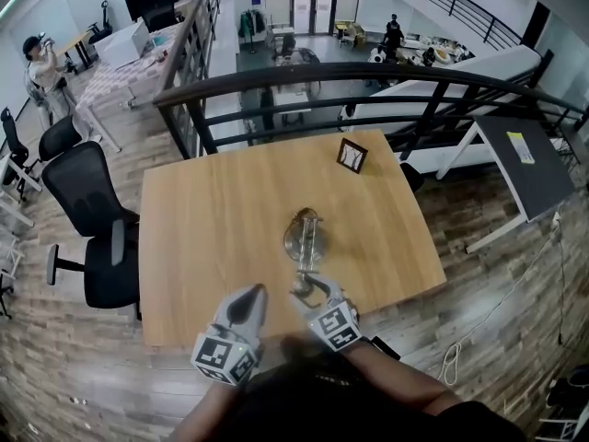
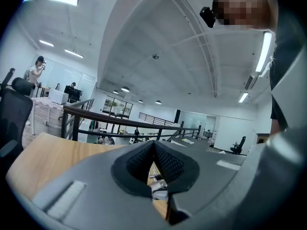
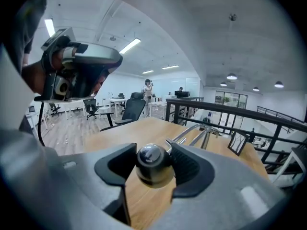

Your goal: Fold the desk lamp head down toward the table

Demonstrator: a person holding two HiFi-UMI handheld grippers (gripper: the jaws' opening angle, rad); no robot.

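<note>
The desk lamp stands on the wooden table, its chrome arms leaning toward me. My right gripper is shut on the lamp head, a round chrome knob-like piece held low over the table's near edge. In the right gripper view both black pads press on its sides. My left gripper hovers just left of it, shut with nothing between its pads. Through the gap under them a bit of the chrome lamp shows.
A small picture frame stands near the table's far edge. Black office chairs sit to the left of the table. A dark railing runs behind it, and a grey desk is at the right.
</note>
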